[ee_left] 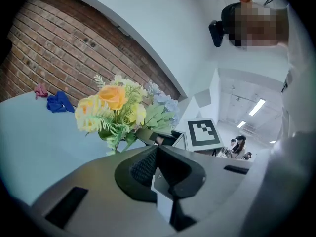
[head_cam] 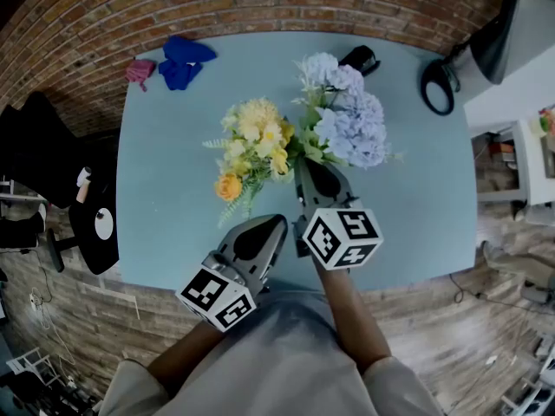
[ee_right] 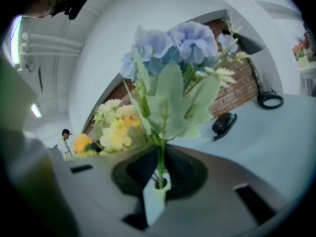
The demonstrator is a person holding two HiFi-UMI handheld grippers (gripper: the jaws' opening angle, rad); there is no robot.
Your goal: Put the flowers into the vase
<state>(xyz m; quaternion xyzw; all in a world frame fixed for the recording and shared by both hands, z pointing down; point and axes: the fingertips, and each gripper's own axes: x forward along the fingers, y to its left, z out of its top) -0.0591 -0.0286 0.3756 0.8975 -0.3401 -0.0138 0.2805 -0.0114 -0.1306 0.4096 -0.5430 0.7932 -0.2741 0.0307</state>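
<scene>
**Blue bunch in hand, vase not in sight**

Nearest, on the left: left gripper point(ee_left: 157, 152), shut pad to pad with nothing between, held low over the near edge of the table point(head_cam: 173, 206).

Just right of it, a little farther out: right gripper point(ee_right: 160, 157), clamped on the thin green stem point(ee_right: 159, 171) of the blue flowers point(head_cam: 351, 115). Gripped close to the cut end, leaves and heads fanning up and away from the jaws.

Next out, left of the blue bunch and brushing its leaves: yellow flowers point(head_cam: 251, 146), just beyond the left gripper's tip. Seemingly upright from the left gripper view, but stem ends hidden behind the gripper body; impossible to say what holds them.

Far edge: blue cloth point(head_cam: 184, 61) and pink cloth point(head_cam: 139, 72) at far left, a small black object point(head_cam: 360, 59) at far right.

No vase made out in any view.

Judged step: carrying the blue bunch, not yet placed. Next move likely to call for finding the vase mouth, turning the stem end downward, lowering it in, and only then easing the right jaws apart. Thin stem, top-heavy bunch: prone to swing or tip.
</scene>
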